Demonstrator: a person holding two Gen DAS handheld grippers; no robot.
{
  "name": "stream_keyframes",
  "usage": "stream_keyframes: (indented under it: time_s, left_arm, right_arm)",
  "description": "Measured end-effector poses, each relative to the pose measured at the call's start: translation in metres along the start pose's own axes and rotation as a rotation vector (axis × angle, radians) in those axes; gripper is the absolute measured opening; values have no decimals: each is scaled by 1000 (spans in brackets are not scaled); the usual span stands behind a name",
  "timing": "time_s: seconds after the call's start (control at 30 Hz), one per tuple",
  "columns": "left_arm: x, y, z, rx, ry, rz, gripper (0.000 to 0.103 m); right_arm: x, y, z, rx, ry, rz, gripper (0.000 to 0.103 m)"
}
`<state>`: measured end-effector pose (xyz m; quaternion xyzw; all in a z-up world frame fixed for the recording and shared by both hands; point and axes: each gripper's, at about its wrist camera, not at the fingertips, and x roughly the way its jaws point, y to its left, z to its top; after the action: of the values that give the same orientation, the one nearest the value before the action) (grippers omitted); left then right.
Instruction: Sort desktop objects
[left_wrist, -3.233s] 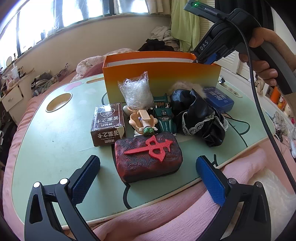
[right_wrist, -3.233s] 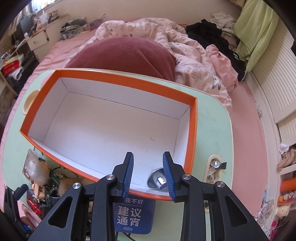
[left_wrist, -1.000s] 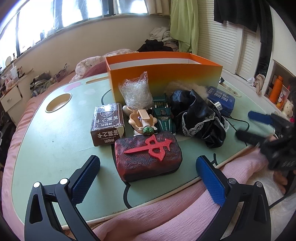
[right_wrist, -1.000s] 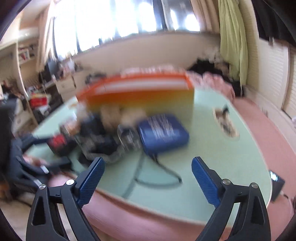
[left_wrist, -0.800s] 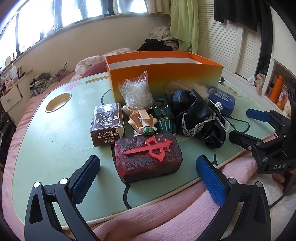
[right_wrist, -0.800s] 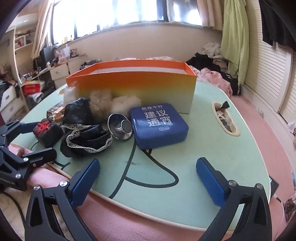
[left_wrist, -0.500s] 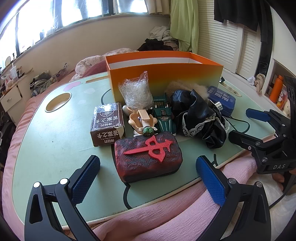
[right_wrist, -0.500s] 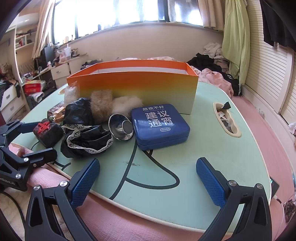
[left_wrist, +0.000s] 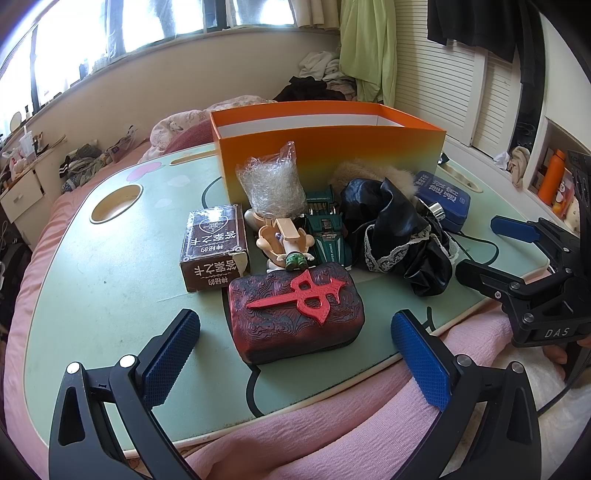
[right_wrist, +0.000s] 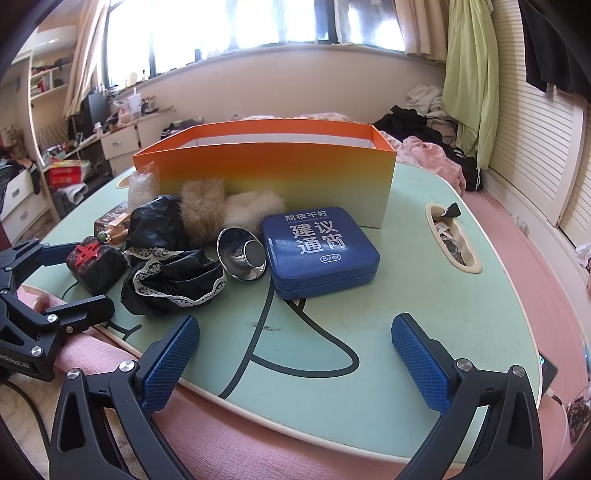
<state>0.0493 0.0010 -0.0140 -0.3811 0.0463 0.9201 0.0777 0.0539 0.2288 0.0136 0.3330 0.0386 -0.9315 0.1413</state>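
Note:
An orange box (left_wrist: 328, 147) stands at the back of the green lap table (left_wrist: 92, 280); it shows in the right wrist view too (right_wrist: 266, 162). In front lie a dark red block with a red symbol (left_wrist: 295, 306), a brown card box (left_wrist: 214, 243), a plastic bag (left_wrist: 273, 184), a toy figure (left_wrist: 284, 243), a green toy car (left_wrist: 327, 236), black lace cloth (right_wrist: 173, 280), fur pieces (right_wrist: 229, 206), a metal cup (right_wrist: 242, 253) and a blue tin (right_wrist: 317, 251). My left gripper (left_wrist: 295, 354) is open, just short of the red block. My right gripper (right_wrist: 295, 354) is open and empty at the table's near edge.
A pink blanket (left_wrist: 295, 417) lies under the table's near edge. A cup hole (left_wrist: 116, 203) is at the table's left, a slot with small items (right_wrist: 452, 240) at its right. A bed with clothes lies behind the box.
My right gripper left the orange box, swung down to the table's near edge and opened wide. In the last half second both grippers stay still.

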Motion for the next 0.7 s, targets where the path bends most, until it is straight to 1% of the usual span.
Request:
stream_keyframes:
  time_s: [0.7]
  left_arm:
    - [0, 0, 1, -1, 0, 0, 103]
  right_arm:
    - [1, -3, -1, 0, 0, 1, 103]
